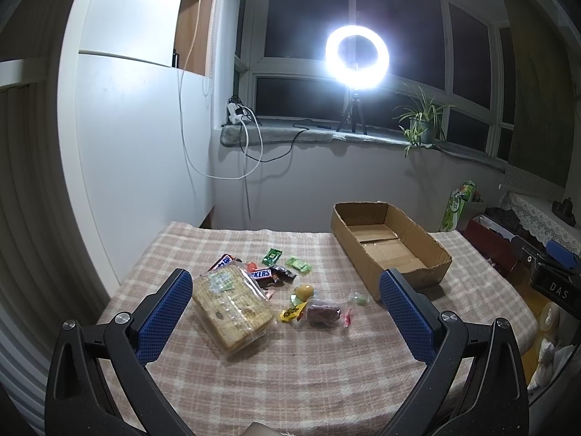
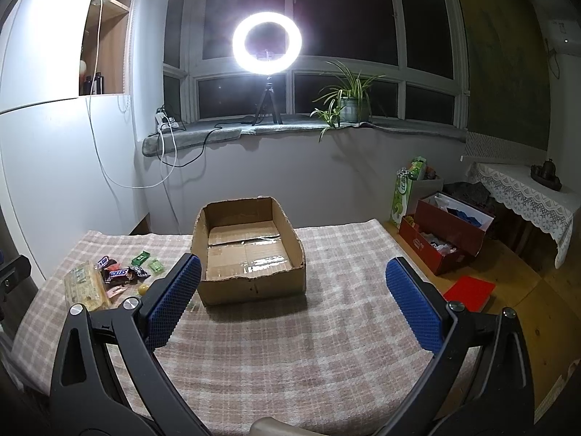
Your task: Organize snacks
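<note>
A pile of snacks lies on the checked tablecloth [image 1: 290,381]: a clear pack of crackers [image 1: 230,309], Snickers bars [image 1: 262,275], green candies [image 1: 298,264], a yellow jelly cup [image 1: 304,291], a dark red wrapped sweet [image 1: 323,313]. An empty open cardboard box [image 1: 390,245] stands to their right. My left gripper [image 1: 287,312] is open and empty, held above the table before the snacks. My right gripper [image 2: 294,301] is open and empty, in front of the box [image 2: 250,250]; the snacks [image 2: 116,276] lie to its left.
A ring light on a tripod [image 1: 357,58] and a potted plant [image 1: 423,120] stand on the windowsill behind the table. A red box [image 2: 446,232] and a red mat [image 2: 470,292] lie on the floor to the right. A white cabinet [image 1: 138,127] stands at the left.
</note>
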